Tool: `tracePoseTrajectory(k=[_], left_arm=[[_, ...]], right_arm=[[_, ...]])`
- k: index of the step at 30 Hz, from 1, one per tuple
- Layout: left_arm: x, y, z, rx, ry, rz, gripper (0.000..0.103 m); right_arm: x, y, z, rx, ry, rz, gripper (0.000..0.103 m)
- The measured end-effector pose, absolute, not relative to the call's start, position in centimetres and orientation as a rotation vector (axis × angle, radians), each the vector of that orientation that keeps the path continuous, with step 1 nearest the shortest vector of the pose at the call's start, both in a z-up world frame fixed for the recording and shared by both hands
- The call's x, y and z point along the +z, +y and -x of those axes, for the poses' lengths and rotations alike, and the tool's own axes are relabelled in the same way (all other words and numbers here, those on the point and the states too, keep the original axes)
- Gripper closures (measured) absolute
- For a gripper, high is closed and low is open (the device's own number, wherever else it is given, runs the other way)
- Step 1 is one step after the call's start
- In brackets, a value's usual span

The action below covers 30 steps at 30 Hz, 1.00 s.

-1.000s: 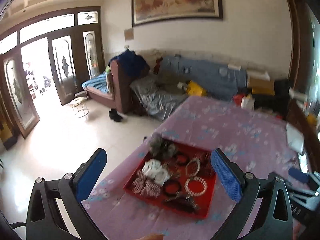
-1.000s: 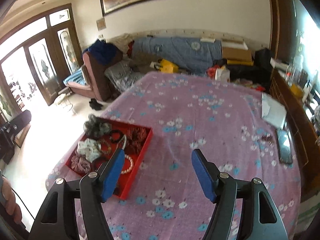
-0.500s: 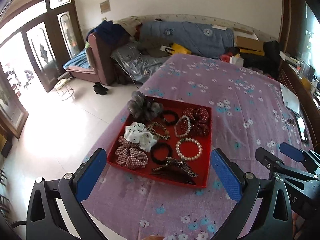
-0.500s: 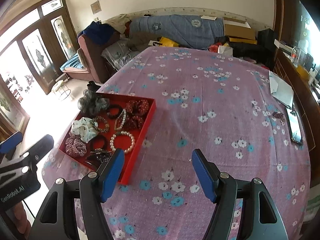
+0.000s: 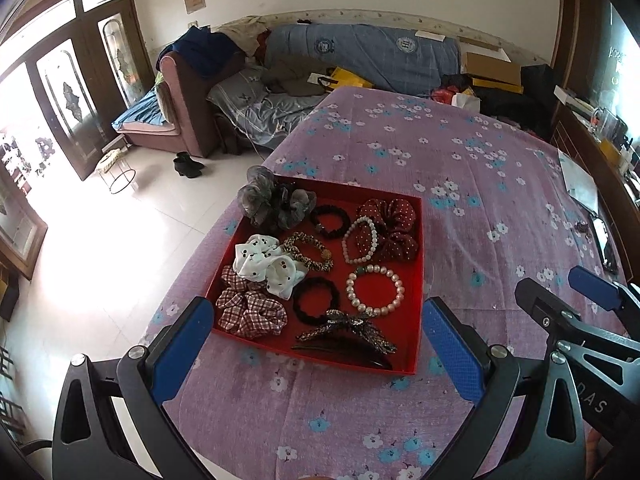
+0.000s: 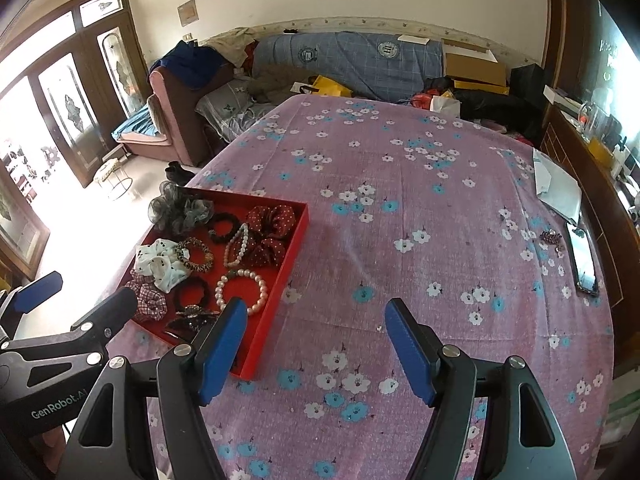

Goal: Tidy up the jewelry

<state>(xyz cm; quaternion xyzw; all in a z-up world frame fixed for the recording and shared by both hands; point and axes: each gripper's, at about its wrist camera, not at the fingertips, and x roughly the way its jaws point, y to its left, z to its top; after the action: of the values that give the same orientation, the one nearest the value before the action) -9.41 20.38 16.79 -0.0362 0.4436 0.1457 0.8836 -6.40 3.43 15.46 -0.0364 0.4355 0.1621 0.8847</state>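
Left wrist view shows the red tray [image 5: 418,280] lying on the tabletop [image 5: 480,168], which is covered with a purple floral cloth, near its left edge. Inside the tray lie scrunchies, black hair ties, a pearl bracelet [image 5: 375,290], a smaller bead bracelet [image 5: 360,239], a leopard-pattern band [image 5: 308,251] and a dark hair clip [image 5: 344,330], side by side and partly touching. The left gripper [image 5: 316,356] hovers over the near rim of the tray with its jaws wide open and nothing between them. The right gripper [image 6: 316,344] hangs beside the tray over the bare cloth, jaws also spread wide and empty. Such a scene fits both a tray waiting to be sorted and a tray already arranged, so the step in hand I cannot settle. A small ornament [image 6: 551,236] and a phone [image 6: 583,258] lie well apart at the right edge.
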Motion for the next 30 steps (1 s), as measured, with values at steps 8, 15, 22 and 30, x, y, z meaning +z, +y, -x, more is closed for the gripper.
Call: tracePoseTrajectory(k=[8,15,22,30], left_arm=[[16.2,21.4,8.6,0.288,0.938,0.088,0.000],[15.4,22.9,8.1,0.293,0.955,0.109,0.000],[14.8,24.2,7.8,0.283,0.970,0.129,0.000],[13.8,25.9,7.2,0.275,0.995,0.148,0.000]], right_arm=[[15.1,4.3,5.9,0.317,0.919,0.081,0.027],[14.6,5.1,5.5,0.295,0.939,0.082,0.027],[14.3,5.7,5.3,0.270,0.955,0.087,0.027],[13.6,6.9,5.5,0.245,0.978,0.115,0.026]])
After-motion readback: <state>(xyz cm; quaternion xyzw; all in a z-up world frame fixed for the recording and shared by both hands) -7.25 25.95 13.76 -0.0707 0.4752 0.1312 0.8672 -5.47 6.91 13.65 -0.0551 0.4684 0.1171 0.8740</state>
